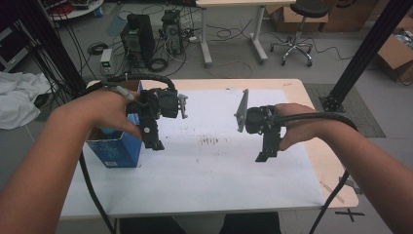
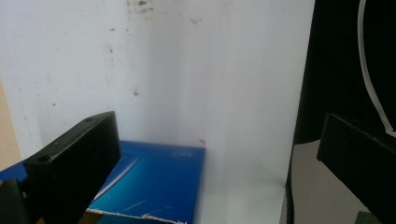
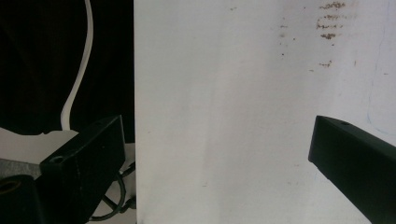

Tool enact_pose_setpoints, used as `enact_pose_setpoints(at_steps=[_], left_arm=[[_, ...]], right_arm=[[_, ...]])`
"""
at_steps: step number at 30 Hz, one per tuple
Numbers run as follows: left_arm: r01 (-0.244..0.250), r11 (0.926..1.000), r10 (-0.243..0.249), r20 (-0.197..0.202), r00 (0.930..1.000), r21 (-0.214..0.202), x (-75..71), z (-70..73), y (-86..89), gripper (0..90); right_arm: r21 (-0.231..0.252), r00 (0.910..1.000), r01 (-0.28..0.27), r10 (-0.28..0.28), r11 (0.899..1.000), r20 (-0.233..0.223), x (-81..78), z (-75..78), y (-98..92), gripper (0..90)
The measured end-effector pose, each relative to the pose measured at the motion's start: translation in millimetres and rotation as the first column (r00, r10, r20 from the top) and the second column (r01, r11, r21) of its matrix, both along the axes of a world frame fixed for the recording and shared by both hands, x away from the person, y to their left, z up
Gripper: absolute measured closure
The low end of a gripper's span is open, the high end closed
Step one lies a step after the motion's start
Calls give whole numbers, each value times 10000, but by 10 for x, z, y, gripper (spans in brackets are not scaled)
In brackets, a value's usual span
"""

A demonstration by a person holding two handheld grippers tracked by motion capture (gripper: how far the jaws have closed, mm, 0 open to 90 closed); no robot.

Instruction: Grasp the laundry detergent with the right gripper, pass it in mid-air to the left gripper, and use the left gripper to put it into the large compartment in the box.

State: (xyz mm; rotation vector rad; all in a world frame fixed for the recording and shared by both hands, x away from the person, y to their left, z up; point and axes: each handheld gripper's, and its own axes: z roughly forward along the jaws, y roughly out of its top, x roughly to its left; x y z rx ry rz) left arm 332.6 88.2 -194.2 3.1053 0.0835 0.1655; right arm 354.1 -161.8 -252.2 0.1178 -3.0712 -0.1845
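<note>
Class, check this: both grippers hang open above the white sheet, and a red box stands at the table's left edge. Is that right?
Not quite: the box is blue, as the high view shows. The left gripper and right gripper do hang open above the white sheet.

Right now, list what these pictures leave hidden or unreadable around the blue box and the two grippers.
- Blue box: the high view's left hand covers its open top; contents hidden.
- Box print: left gripper view, blurred, cut by the bottom edge.
- Brown marks on the white sheet: too small to identify.
</note>
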Motion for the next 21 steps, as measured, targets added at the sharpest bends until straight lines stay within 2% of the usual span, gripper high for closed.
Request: enact_pose_setpoints(at_steps=[21], left_arm=[[34, 10000, -33, -177, 9998, 51, 42, -48, -19, 1]], right_arm=[[-132, 10000, 12, -13, 9999, -39, 25, -24, 31, 39]])
